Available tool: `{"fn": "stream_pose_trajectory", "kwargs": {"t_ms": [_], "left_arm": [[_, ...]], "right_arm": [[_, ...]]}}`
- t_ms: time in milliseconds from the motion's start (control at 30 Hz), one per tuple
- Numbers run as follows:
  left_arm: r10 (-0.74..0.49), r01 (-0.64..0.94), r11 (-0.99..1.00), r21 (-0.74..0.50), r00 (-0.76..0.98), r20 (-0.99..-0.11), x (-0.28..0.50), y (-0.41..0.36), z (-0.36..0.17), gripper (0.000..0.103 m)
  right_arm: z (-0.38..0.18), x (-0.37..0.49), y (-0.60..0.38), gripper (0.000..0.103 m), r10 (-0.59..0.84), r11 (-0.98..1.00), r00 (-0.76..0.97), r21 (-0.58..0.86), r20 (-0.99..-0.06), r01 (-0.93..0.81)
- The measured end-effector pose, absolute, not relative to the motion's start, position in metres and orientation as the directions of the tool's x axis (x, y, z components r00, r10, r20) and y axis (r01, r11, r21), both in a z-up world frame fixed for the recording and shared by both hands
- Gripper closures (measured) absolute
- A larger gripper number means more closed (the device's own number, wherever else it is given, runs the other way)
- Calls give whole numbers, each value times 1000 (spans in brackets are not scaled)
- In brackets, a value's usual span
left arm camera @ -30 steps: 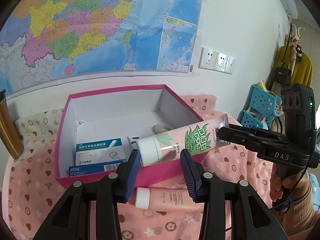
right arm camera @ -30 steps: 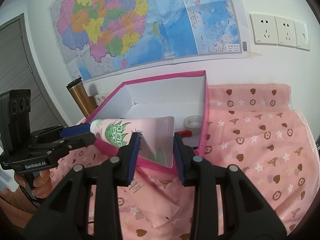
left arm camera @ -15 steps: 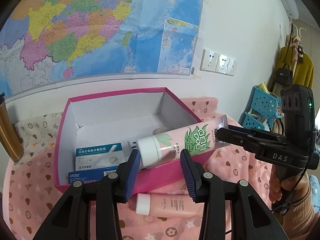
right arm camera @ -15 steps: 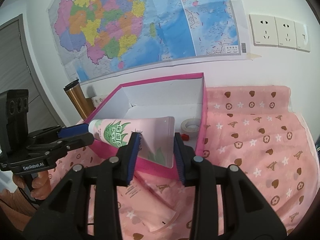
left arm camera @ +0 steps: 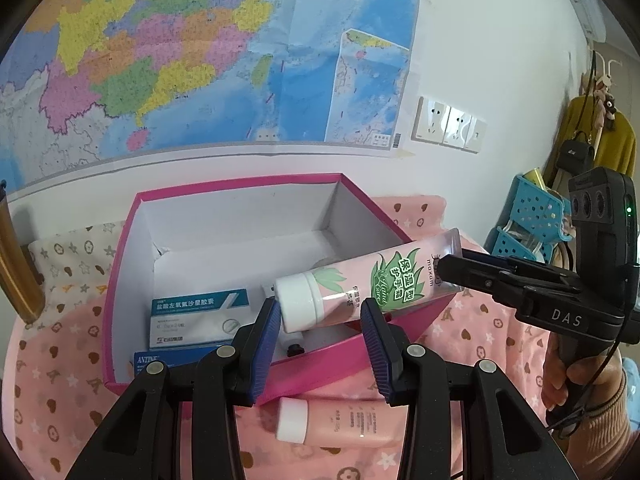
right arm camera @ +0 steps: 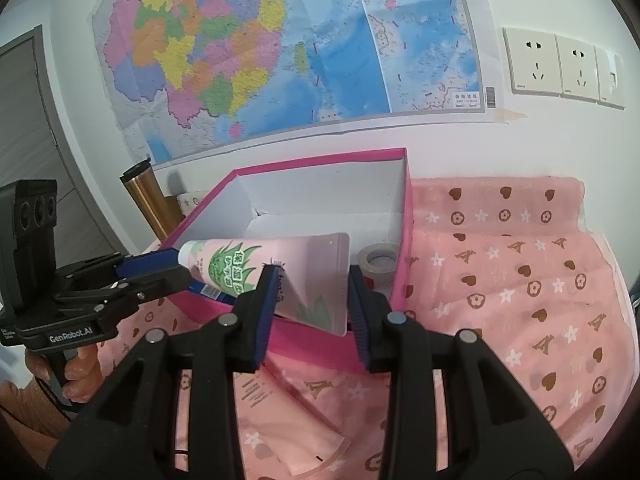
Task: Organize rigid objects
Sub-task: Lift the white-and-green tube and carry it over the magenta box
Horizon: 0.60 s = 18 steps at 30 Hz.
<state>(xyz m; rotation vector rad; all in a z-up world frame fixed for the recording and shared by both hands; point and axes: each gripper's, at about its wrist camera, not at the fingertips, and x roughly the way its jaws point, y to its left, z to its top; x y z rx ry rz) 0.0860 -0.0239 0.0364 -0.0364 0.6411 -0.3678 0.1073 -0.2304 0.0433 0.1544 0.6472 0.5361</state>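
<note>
Left wrist view showed the hand cream tube (left arm camera: 360, 280) over the pink box (left arm camera: 120, 280), probably clamped by both the left gripper (left arm camera: 320, 320) and right gripper (right arm camera: 310, 300).

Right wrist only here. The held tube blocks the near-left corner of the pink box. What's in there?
Observer: Two flat medicine boxes lie in that corner of the pink box: a white medicine box, and a blue medicine box nearer the front wall.
Operator: Anything under the cap end of the tube?
Observer: Yes. A small dark-tipped item lies on the box floor just below the white cap of the held tube. I can't tell what it is.
</note>
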Motion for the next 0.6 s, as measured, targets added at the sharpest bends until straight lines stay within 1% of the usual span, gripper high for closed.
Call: {"fn": "stream_pose_trajectory", "kwargs": {"t_ms": [600], "left_arm": [[-334,302,940,-158,721,-607,102,-26,27,61]], "right_arm": [[32,121,-228,66,507,861,655,299,-561,-411]]}}
